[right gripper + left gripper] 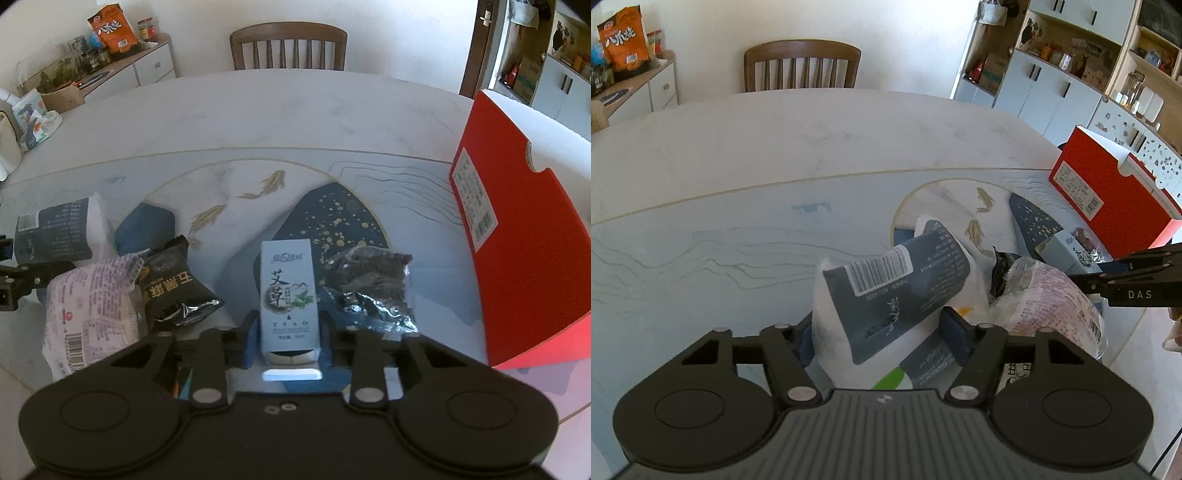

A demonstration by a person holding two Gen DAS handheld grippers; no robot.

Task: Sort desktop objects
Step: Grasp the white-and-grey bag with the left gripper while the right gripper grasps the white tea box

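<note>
Pale-blue carton [287, 291] pinched in my right gripper [288, 325], white-and-navy pouch [886, 295] clamped in my left gripper [882, 328], both ready for sorting.

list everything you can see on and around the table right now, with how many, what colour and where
white and dark pouch: 1, white with dark label, between the left gripper's fingers
pale box: 1, pale blue, between the right gripper's fingers
pink packet: 1, pink-white, left of the pale box
black snack packet: 1, black, beside the pink packet
foil bag: 1, dark, silvery, right of the pale box
red box: 1, red, right side of table
table: 1, white marbled, with fish-pattern mat
chair: 1, brown, far side
left gripper: 1, black
right gripper: 1, black
</note>
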